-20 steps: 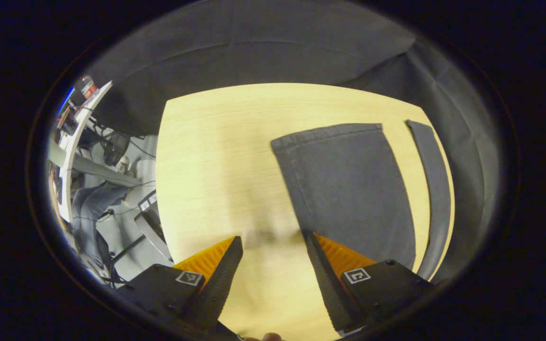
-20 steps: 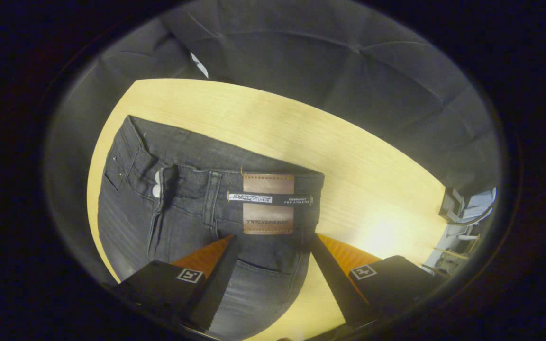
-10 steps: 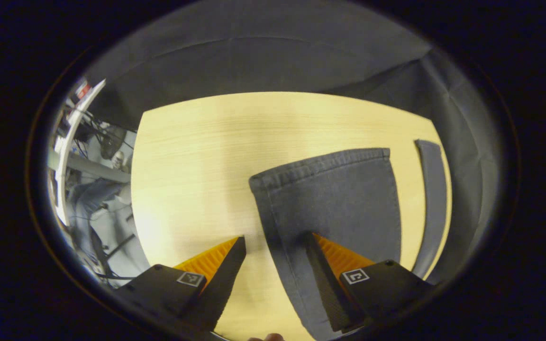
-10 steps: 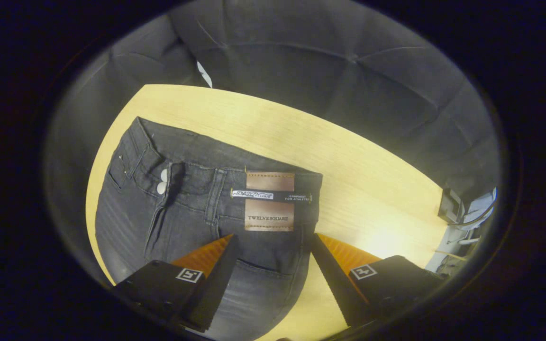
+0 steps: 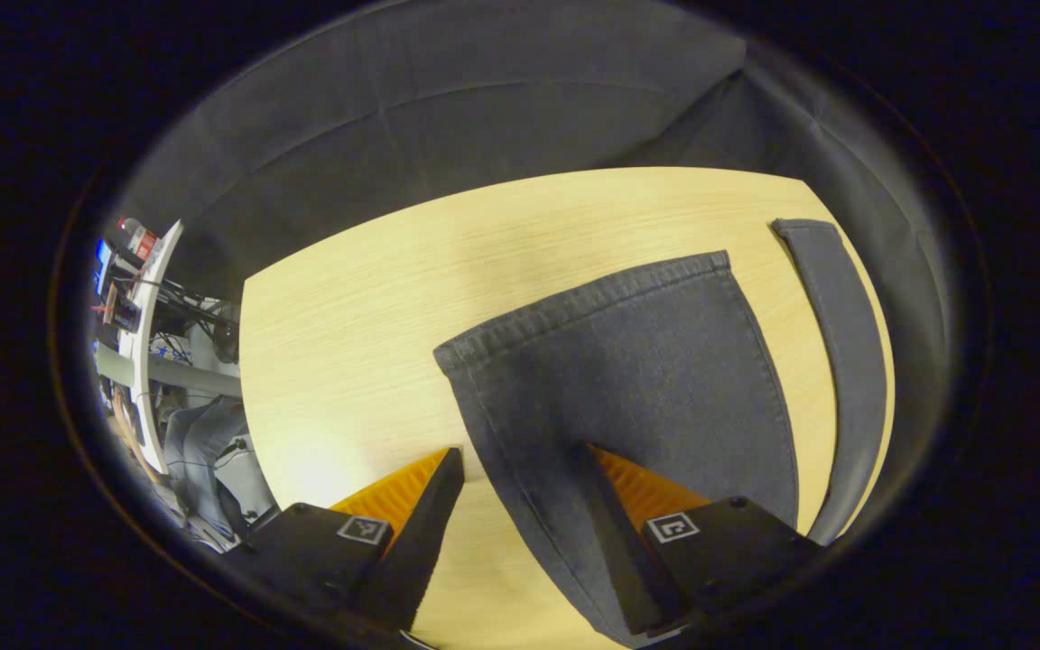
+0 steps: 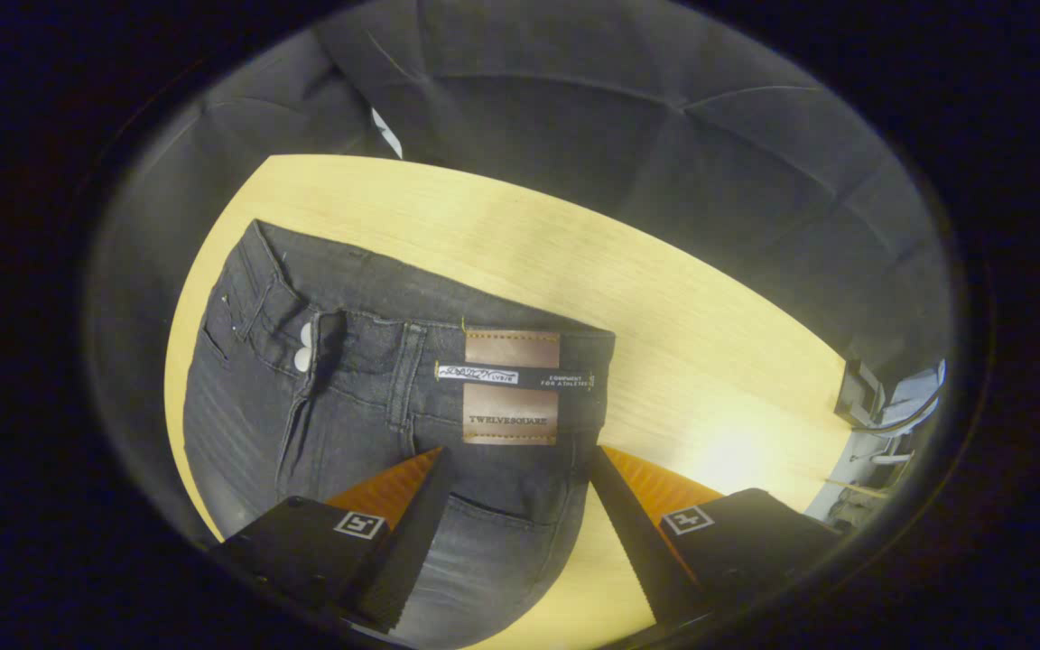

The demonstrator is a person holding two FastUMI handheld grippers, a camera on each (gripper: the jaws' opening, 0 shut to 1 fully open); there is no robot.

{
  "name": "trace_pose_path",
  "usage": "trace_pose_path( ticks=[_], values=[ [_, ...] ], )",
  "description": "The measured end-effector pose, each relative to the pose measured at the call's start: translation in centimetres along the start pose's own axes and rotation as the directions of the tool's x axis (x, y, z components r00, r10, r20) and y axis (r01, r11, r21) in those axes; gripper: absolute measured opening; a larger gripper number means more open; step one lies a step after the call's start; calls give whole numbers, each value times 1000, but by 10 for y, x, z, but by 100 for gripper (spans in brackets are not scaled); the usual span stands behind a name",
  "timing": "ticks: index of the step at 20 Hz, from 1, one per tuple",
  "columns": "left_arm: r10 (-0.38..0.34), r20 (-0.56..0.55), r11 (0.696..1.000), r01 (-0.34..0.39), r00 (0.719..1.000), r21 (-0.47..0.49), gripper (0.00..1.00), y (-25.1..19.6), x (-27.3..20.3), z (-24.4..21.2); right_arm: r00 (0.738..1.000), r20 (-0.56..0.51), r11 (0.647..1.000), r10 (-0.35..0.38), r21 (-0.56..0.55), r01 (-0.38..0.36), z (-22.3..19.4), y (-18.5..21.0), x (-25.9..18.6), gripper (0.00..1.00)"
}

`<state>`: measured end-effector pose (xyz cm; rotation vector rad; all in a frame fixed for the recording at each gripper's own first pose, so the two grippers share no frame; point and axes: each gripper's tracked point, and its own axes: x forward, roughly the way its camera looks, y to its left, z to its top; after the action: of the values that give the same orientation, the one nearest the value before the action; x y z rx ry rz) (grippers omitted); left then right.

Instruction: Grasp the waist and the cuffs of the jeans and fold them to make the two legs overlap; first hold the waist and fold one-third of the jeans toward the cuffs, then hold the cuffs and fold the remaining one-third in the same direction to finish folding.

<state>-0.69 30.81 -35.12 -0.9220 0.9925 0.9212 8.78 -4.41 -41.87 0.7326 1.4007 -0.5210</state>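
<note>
The jeans (image 5: 637, 379) lay flat on the wooden table (image 5: 348, 343). In the left gripper view, one leg's cuff (image 5: 574, 302) reached toward the far side, the second leg (image 5: 840, 361) lying apart at the right. The left gripper (image 5: 515, 501) hovered with jaws wide over that leg's left edge (gripping nothing). In the right gripper view, the waist (image 6: 412, 338) with its leather patch (image 6: 511, 385) lay just beyond the right gripper (image 6: 515, 506), equally wide apart above the seat.
</note>
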Motion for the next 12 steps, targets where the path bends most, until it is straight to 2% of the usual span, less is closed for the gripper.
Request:
trace_pose_path(
  ticks=[3, 4, 6, 7, 8, 9, 11, 12],
  values=[
    [-17, 7, 999, 17, 1000, 34, 65, -13, 3, 0, 1000, -15, 1000, 7, -15, -7, 1, -1, 0, 90],
    [-35, 25, 999, 34, 999, 29, 55, -17, 2, 2, 1000, -11, 1000, 14, -20, -15, 2, 1, 0, 88],
    [-43, 50, 999, 43, 998, -1, 24, -24, 3, 0, 999, 0, 999, 39, -21, -39, 3, 5, 2, 68],
    [-41, 57, 999, 41, 998, -1, 18, -24, 3, 0, 998, -3, 998, 57, -26, -57, 3, 7, 2, 57],
    [-38, 74, 999, 39, 997, -11, 18, -23, 4, 2, 997, -5, 996, 83, -22, -83, 7, 9, 2, 45],
    [-22, 86, 1000, 23, 996, -11, 8, -21, -1, 3, 994, -5, 994, 109, -5, -109, 5, 11, 1, 33],
    [-10, 98, 1000, 11, 995, -11, 8, -20, 1, 3, 986, -10, 985, 165, 47, -165, 5, 12, 1, 17],
    [-6, 103, 1000, 7, 995, -11, 8, -20, 0, 2, 981, -14, 979, 193, 63, -192, 6, 12, 2, 16]
  ],
)
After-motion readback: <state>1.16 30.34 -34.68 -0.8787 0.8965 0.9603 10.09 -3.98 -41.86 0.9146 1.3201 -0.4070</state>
